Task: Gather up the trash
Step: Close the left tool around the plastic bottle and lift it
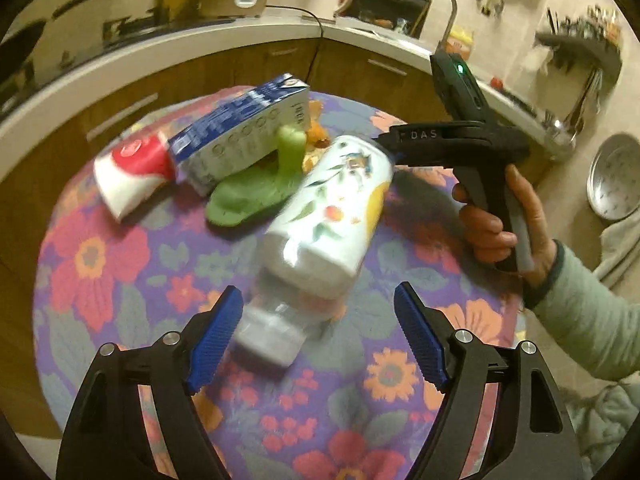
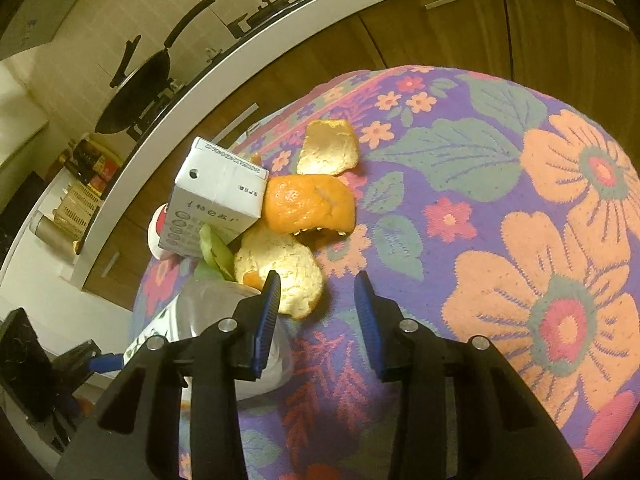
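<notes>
Flowered tabletop (image 1: 100, 264) holds a bottle (image 1: 328, 216), carton (image 1: 240, 136) and orange peels (image 2: 310, 204); left claw (image 1: 318, 338) gapes wide, right claw (image 2: 316, 322) stands apart, both empty

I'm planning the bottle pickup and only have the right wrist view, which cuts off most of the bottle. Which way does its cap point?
Observer: The bottle lies on its side, with its white cap towards the left gripper.
Operator: Has the left gripper got hold of it?
Observer: No. The cap end lies between its open jaws, not gripped.
Operator: What's the red thing poking out behind the carton?
Observer: A crumpled red and white packet, lying against the far end of the carton.
</notes>
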`<state>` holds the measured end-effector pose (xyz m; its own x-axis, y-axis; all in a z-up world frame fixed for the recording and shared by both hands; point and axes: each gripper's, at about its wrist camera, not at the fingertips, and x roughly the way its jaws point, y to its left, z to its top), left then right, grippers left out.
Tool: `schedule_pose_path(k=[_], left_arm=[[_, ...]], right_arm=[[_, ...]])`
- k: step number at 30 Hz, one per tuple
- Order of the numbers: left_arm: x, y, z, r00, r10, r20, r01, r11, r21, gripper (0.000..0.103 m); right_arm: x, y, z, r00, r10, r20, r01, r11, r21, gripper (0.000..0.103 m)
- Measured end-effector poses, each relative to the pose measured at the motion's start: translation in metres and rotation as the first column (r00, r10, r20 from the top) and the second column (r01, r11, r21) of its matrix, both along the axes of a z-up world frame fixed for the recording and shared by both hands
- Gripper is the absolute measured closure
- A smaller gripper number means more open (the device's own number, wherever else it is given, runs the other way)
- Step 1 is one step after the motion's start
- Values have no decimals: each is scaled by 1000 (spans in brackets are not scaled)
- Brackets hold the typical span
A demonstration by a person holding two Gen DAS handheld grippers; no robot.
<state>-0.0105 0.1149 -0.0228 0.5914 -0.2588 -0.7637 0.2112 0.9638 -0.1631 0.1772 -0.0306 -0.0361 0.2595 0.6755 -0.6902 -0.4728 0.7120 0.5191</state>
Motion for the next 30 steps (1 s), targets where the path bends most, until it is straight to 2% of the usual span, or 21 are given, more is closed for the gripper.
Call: schedule_pose_path(k=[1,2,3,5,8,12,13,15,16,18,20,22,25,30], left_arm=[[5,-5,0,1000,-10,-1,10,1000,28,26],[13,-13,0,1000,-5,-3,5,996,87,21],[22,-21,-3,1000,4,-12,-2,989,149,20],[34,-28,-7,1000,9,-22,-4,976,219,19],[47,-36,-11,1000,9,-30,0,962,272,19],[47,-37,-11,1000,8,-19,-3,963,269,21],[44,-35,-10,1000,8,-13,-4,966,260,26],[37,-33,-4,1000,-10,-11,12,976,218,30],[29,-32,1,999,-45,-7,45,984,173,31],[18,-37,5,995,-102,-8,102,984,146,31],[10,-45,8,990,-140,1,139,978,159,30],[10,-51,9,991,-132,9,128,973,193,29],[26,-58,9,995,-100,8,96,970,224,28],[55,-66,2,996,-93,-15,94,960,264,24]], right_arm=[[-1,0,1,1000,1,8,-1,1000,-4,68],[-2,-1,2,1000,-5,18,5,1000,-7,68],[-2,-4,2,1000,-12,24,12,1000,-2,68],[0,-11,2,999,-30,20,29,999,25,68],[4,-19,1,998,-56,-2,56,997,60,68],[8,-27,-2,997,-68,-28,70,993,95,68],[9,-28,-2,997,-73,-32,76,992,99,68],[10,-28,-3,996,-78,-38,81,991,103,68],[11,-29,-3,996,-81,-38,84,991,100,68],[11,-29,-3,996,-87,-35,90,991,94,68],[12,-27,-3,996,-85,-39,89,991,98,68],[12,-27,-4,995,-88,-42,92,991,97,68],[11,-28,-4,996,-85,-37,89,991,104,68],[12,-36,-6,994,-96,-51,102,984,143,68]])
